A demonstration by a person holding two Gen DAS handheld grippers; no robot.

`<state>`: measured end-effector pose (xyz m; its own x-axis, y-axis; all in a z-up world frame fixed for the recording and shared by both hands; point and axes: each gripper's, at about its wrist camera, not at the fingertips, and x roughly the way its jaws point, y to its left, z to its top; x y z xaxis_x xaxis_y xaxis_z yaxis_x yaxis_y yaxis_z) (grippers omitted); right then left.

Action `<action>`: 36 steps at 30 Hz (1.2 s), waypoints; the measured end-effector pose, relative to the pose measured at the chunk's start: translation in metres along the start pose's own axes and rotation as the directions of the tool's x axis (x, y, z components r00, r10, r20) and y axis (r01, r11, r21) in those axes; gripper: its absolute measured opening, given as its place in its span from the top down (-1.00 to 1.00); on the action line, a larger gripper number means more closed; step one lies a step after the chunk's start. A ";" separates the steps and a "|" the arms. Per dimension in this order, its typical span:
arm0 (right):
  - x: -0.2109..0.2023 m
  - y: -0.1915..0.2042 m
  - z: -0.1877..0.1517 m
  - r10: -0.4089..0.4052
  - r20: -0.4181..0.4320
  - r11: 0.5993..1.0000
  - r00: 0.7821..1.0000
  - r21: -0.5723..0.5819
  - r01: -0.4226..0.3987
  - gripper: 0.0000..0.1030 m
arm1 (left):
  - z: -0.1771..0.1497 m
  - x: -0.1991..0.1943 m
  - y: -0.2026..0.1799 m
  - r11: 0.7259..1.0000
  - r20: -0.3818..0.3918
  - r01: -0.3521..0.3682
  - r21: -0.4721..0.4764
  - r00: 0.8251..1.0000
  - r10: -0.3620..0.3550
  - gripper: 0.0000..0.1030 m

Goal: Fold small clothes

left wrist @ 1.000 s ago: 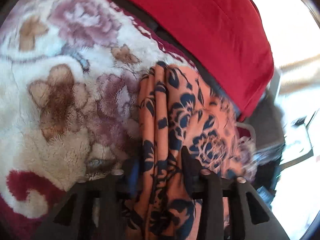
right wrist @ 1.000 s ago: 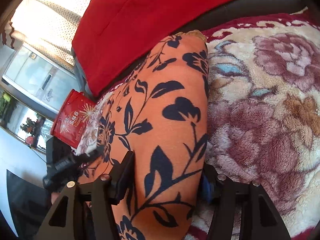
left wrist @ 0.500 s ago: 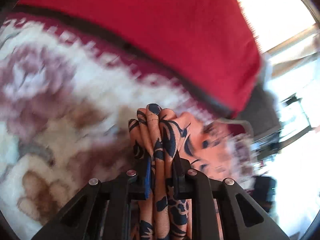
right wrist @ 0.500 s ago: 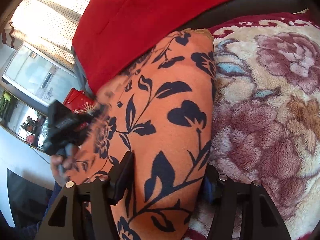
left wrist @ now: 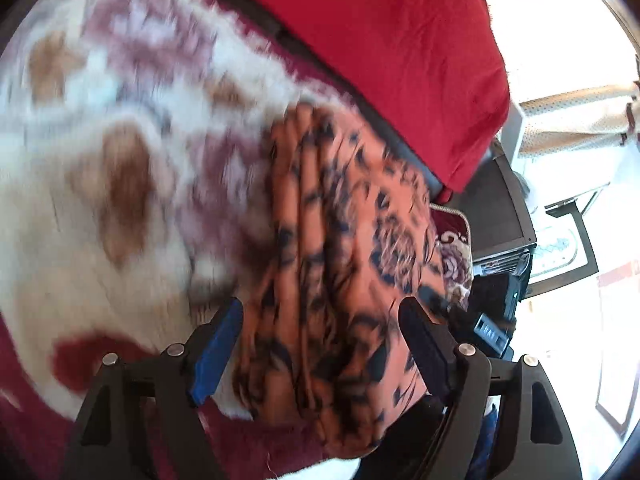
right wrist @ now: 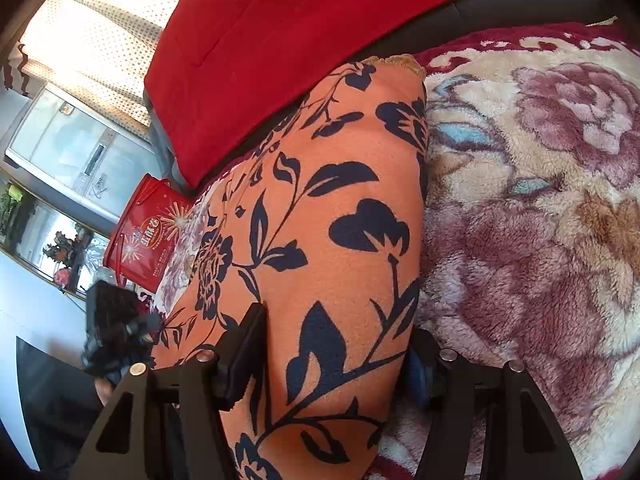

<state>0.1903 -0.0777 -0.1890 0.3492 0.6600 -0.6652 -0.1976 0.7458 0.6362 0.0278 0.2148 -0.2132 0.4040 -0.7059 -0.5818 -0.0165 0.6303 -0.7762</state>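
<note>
Orange garment (right wrist: 340,240) lies on floral blanket (right wrist: 540,200), red cushion (right wrist: 300,40) behind. Left hand-held gripper (left wrist: 320,340) opening around cloth; right hand-held gripper (right wrist: 336,352) clamps garment

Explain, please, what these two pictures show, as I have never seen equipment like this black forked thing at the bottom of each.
Each picture comes from a camera on a hand-held gripper, looking along its two fingers; a person holds one in each hand. The left gripper is opening, with the bunched end of an orange garment with dark flowers between its jaws. The right gripper straddles a flat stretch of the same garment; whether it pinches is unclear. The cloth lies on a fluffy floral blanket, beside a red cushion.
</note>
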 end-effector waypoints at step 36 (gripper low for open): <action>0.006 0.013 0.008 -0.025 -0.027 0.999 0.999 -0.029 0.024 -0.35 | -0.012 -0.043 -0.079 0.874 0.306 -0.460 0.160 0.864 0.399 -0.60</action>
<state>0.1971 -0.0654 -0.1815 0.3293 0.6436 -0.6909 -0.2160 0.7636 0.6084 0.0003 0.1914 -0.1293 0.6227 -0.2599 -0.7380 -0.0541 0.9267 -0.3719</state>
